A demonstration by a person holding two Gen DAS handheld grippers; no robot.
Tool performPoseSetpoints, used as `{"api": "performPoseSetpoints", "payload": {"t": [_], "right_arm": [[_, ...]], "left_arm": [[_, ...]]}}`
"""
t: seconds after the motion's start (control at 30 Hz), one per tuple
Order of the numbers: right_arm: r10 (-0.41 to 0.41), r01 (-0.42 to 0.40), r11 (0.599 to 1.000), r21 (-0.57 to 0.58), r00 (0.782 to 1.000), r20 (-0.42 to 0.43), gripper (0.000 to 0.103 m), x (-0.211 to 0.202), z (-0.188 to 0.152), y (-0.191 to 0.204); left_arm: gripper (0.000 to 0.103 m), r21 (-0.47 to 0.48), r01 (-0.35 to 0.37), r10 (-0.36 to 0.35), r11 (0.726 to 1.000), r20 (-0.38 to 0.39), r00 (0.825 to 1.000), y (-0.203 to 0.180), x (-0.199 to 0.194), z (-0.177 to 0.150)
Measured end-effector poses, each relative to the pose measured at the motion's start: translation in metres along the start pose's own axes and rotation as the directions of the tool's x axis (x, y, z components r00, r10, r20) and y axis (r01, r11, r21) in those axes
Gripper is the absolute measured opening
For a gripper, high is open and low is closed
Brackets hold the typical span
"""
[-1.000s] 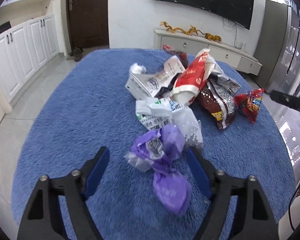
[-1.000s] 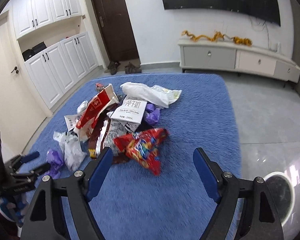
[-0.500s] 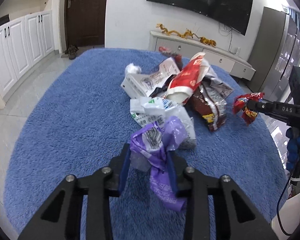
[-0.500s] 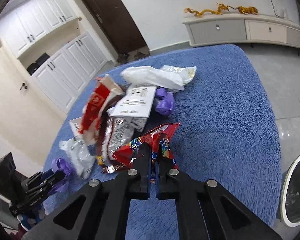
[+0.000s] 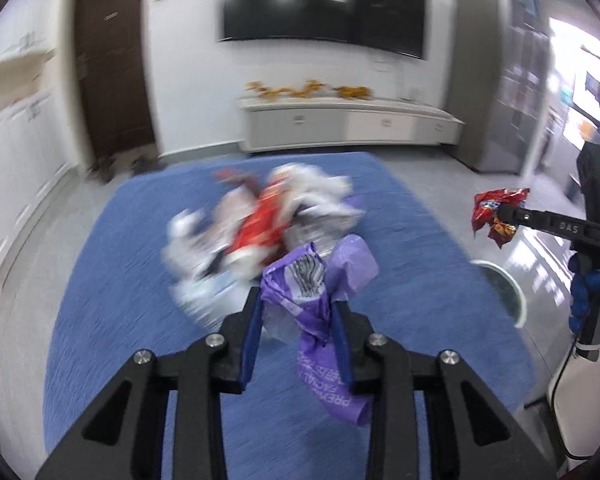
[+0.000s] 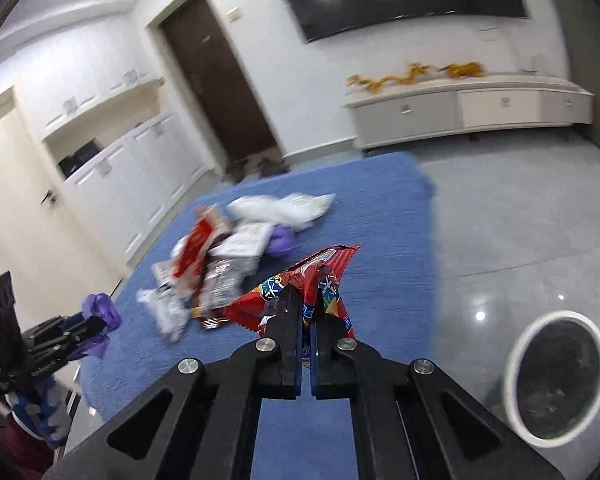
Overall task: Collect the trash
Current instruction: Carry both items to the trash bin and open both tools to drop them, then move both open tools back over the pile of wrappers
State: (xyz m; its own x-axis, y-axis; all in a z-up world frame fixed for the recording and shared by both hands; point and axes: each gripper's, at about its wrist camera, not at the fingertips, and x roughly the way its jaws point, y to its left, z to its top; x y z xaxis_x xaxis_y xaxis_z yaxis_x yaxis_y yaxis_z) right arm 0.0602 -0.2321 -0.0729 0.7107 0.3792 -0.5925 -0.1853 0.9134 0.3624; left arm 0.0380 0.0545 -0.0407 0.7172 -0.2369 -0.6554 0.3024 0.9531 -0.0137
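Observation:
My left gripper (image 5: 298, 300) is shut on a crumpled purple wrapper (image 5: 320, 276) and holds it up above the blue rug (image 5: 120, 300). My right gripper (image 6: 308, 300) is shut on a red snack bag (image 6: 324, 272), also lifted off the rug (image 6: 380, 208); it shows in the left wrist view (image 5: 496, 216) at the right. A blurred pile of wrappers (image 5: 260, 224) lies on the rug, with a red and white bag (image 6: 198, 244) and a white bag (image 6: 284, 210) in it. A round white-rimmed bin (image 6: 556, 372) with a dark inside stands on the grey floor at the right.
A white low cabinet (image 5: 348, 120) stands along the far wall under a dark TV (image 5: 324, 4). A brown door (image 5: 108, 68) and white cupboards (image 6: 112, 184) are at the left. The bin's rim (image 5: 504, 284) also shows beside the rug.
Both grippers closed on their wrappers and lifted them off the rug. Both views swung to the right, so the bin has come into view.

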Motion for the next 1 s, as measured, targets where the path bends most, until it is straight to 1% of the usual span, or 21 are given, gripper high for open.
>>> {"api": "performPoseSetpoints", "payload": {"t": [0.07, 0.13, 0.23, 0.3, 0.37, 0.4, 0.47, 0.57, 0.6, 0.67, 0.7, 0.77, 0.8, 0.83, 0.87, 0.9, 0.93, 1.0], "right_arm": [[-0.059, 0.058, 0.998, 0.041, 0.998, 0.025, 0.002, -0.02, -0.003, -0.031], [-0.144, 0.14, 0.987, 0.083, 0.989, 0.037, 0.003, -0.038, -0.011, -0.066], [-0.262, 0.256, 0.953, 0.163, 0.965, 0.02, 0.003, -0.058, -0.029, -0.126], [-0.332, 0.327, 0.923, 0.204, 0.943, -0.01, 0.004, -0.06, -0.042, -0.164], [-0.367, 0.364, 0.898, 0.248, 0.93, -0.036, 0.005, -0.06, -0.052, -0.196], [-0.387, 0.386, 0.878, 0.282, 0.921, -0.057, 0.006, -0.057, -0.06, -0.218], [-0.41, 0.417, 0.852, 0.317, 0.908, -0.091, 0.007, -0.05, -0.07, -0.247], [-0.42, 0.437, 0.821, 0.368, 0.898, -0.128, 0.008, -0.039, -0.08, -0.281], [-0.428, 0.45, 0.808, 0.38, 0.892, -0.146, 0.008, -0.033, -0.084, -0.294], [-0.43, 0.461, 0.797, 0.391, 0.887, -0.169, 0.008, -0.024, -0.09, -0.309], [-0.429, 0.464, 0.791, 0.399, 0.885, -0.18, 0.009, -0.02, -0.094, -0.317], [-0.426, 0.467, 0.78, 0.416, 0.884, -0.194, 0.015, -0.013, -0.098, -0.33], [-0.428, 0.472, 0.773, 0.424, 0.881, -0.201, 0.025, -0.01, -0.101, -0.335], [-0.429, 0.476, 0.767, 0.431, 0.879, -0.207, 0.032, -0.01, -0.103, -0.34], [-0.427, 0.478, 0.76, 0.44, 0.878, -0.215, 0.034, -0.007, -0.106, -0.345], [-0.429, 0.484, 0.754, 0.445, 0.875, -0.225, 0.036, -0.006, -0.109, -0.351], [-0.43, 0.49, 0.749, 0.446, 0.871, -0.235, 0.036, -0.005, -0.111, -0.354], [-0.43, 0.497, 0.749, 0.439, 0.868, -0.249, 0.036, -0.003, -0.115, -0.353]], "left_arm": [[0.031, 0.053, 0.071, -0.07, 0.996, -0.017, 0.997, -0.032, 0.015, 0.019], [0.031, 0.107, 0.141, -0.137, 0.984, -0.043, 0.99, -0.07, 0.034, 0.038], [0.031, 0.167, 0.253, -0.238, 0.953, -0.106, 0.965, -0.137, 0.07, 0.064], [0.031, 0.195, 0.328, -0.301, 0.924, -0.155, 0.941, -0.184, 0.098, 0.078], [0.031, 0.202, 0.39, -0.351, 0.898, -0.204, 0.914, -0.225, 0.122, 0.089], [0.031, 0.202, 0.416, -0.371, 0.886, -0.228, 0.9, -0.247, 0.137, 0.093], [0.033, 0.192, 0.456, -0.398, 0.869, -0.278, 0.874, -0.282, 0.164, 0.099], [0.034, 0.168, 0.492, -0.418, 0.854, -0.341, 0.842, -0.327, 0.204, 0.104], [0.036, 0.159, 0.501, -0.423, 0.851, -0.357, 0.833, -0.34, 0.215, 0.104], [0.037, 0.141, 0.519, -0.434, 0.843, -0.392, 0.811, -0.362, 0.235, 0.103], [0.04, 0.135, 0.526, -0.436, 0.84, -0.409, 0.801, -0.374, 0.245, 0.102], [0.047, 0.132, 0.519, -0.42, 0.845, -0.437, 0.795, -0.392, 0.265, 0.097], [0.048, 0.13, 0.522, -0.42, 0.843, -0.449, 0.789, -0.398, 0.272, 0.096], [0.048, 0.131, 0.522, -0.415, 0.843, -0.459, 0.785, -0.401, 0.279, 0.095], [0.049, 0.134, 0.511, -0.402, 0.849, -0.466, 0.789, -0.404, 0.284, 0.092], [0.05, 0.133, 0.507, -0.395, 0.851, -0.472, 0.788, -0.408, 0.287, 0.091], [0.05, 0.129, 0.509, -0.398, 0.851, -0.476, 0.785, -0.406, 0.288, 0.091], [0.05, 0.125, 0.511, -0.405, 0.85, -0.466, 0.787, -0.405, 0.284, 0.09]]}}
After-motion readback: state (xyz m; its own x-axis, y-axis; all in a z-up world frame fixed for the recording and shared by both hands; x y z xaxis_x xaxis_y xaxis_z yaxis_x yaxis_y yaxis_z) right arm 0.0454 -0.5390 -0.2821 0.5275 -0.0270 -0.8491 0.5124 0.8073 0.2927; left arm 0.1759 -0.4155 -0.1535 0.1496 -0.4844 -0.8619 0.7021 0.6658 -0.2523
